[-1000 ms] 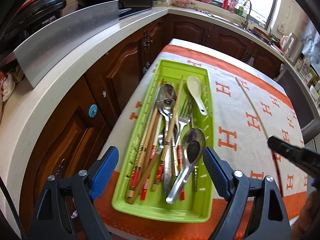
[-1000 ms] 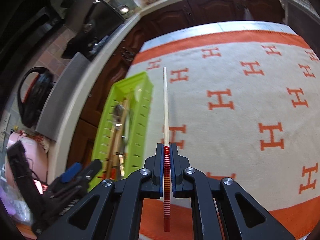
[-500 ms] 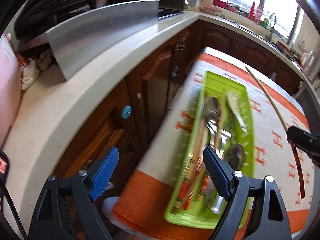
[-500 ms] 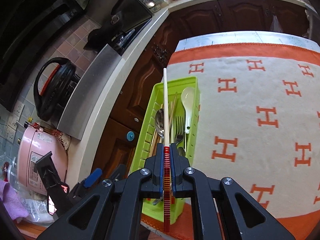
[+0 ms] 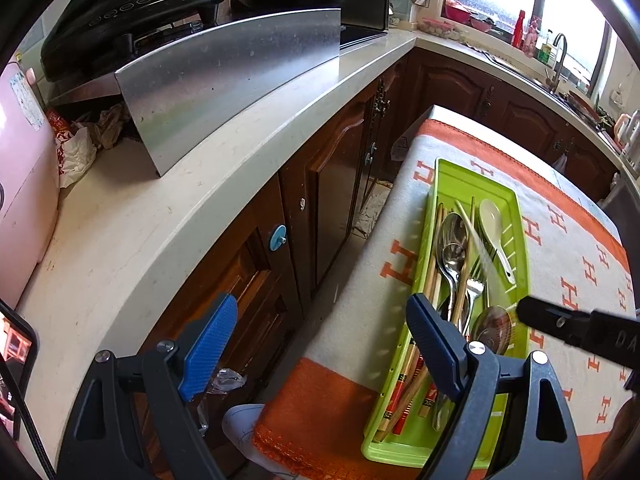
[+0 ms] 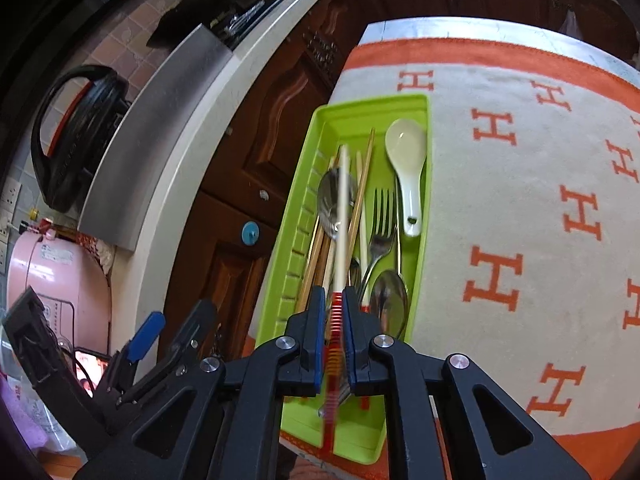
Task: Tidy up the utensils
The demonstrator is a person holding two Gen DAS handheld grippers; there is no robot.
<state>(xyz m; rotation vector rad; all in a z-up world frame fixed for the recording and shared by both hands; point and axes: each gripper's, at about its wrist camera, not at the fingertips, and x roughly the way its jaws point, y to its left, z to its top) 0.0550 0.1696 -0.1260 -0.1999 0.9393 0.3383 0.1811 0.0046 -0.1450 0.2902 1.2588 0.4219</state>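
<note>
A green tray [image 6: 304, 184] lies on the cloth and holds several chopsticks, metal spoons, a fork [image 6: 382, 216] and a white ceramic spoon [image 6: 406, 152]. Above the tray's near half, my right gripper [image 6: 334, 300] has its jaws opening. A pale chopstick with a red banded end [image 6: 342, 216] stands blurred between them, with the pads just off it. The left wrist view shows that chopstick [image 5: 476, 240] slanting over the tray [image 5: 520, 216], and the right gripper's tip [image 5: 524, 312]. My left gripper [image 5: 320, 344] is open and empty, left of the tray over the table's edge.
An orange and white cloth with H marks [image 6: 520, 200] covers the table. Left of it run a pale counter [image 5: 160, 232] with a steel panel [image 5: 224, 80], a black cooker, a pink appliance [image 6: 56, 276] and dark wood cabinets [image 5: 332, 184].
My right gripper carried the chopstick left from over the cloth to above the tray, and its jaws have parted slightly. My left gripper swung left, off the tray.
</note>
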